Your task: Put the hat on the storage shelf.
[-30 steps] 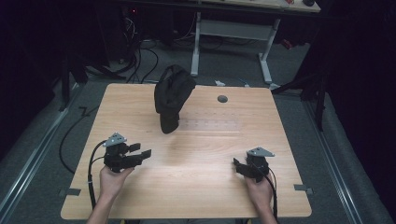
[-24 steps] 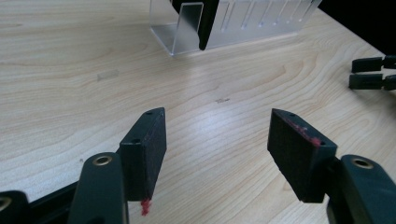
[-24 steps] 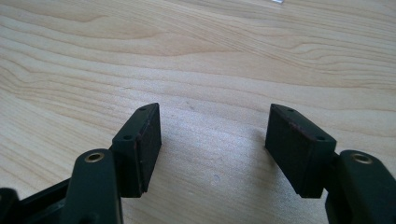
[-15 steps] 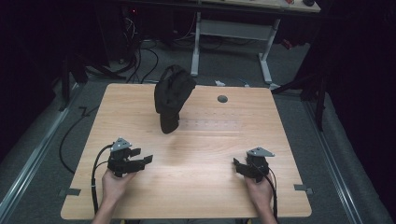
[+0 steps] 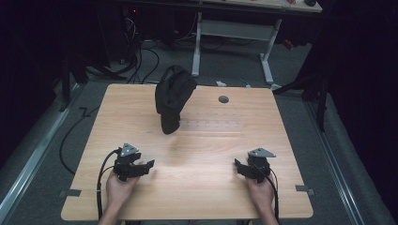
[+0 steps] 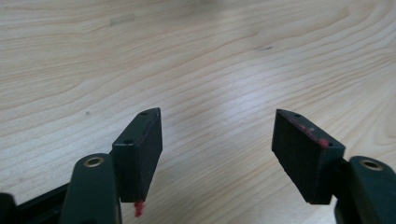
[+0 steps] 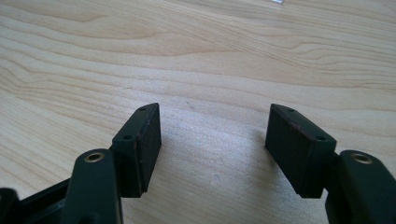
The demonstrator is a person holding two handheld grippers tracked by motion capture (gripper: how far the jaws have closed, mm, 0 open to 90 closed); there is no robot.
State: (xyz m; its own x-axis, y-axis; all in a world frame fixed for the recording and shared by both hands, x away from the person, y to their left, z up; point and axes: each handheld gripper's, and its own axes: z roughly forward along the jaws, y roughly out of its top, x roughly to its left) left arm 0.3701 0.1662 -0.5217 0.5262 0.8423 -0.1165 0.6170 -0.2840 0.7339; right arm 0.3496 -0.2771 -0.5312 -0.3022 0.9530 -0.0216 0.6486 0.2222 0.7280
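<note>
Both grippers, left gripper (image 5: 146,164) & right gripper (image 5: 238,165), sit w/ jaws spread, empty, at near edge of table (image 5: 211,187). Black cap (image 5: 172,96) rests far-centre, well apart from both. Prob light, soft fabric, floppy; best pinched at brim or crown edge.

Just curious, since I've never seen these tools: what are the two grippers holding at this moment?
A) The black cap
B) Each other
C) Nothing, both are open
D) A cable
C: the left gripper and right gripper both show spread jaws over bare table, far from the black cap.
</note>
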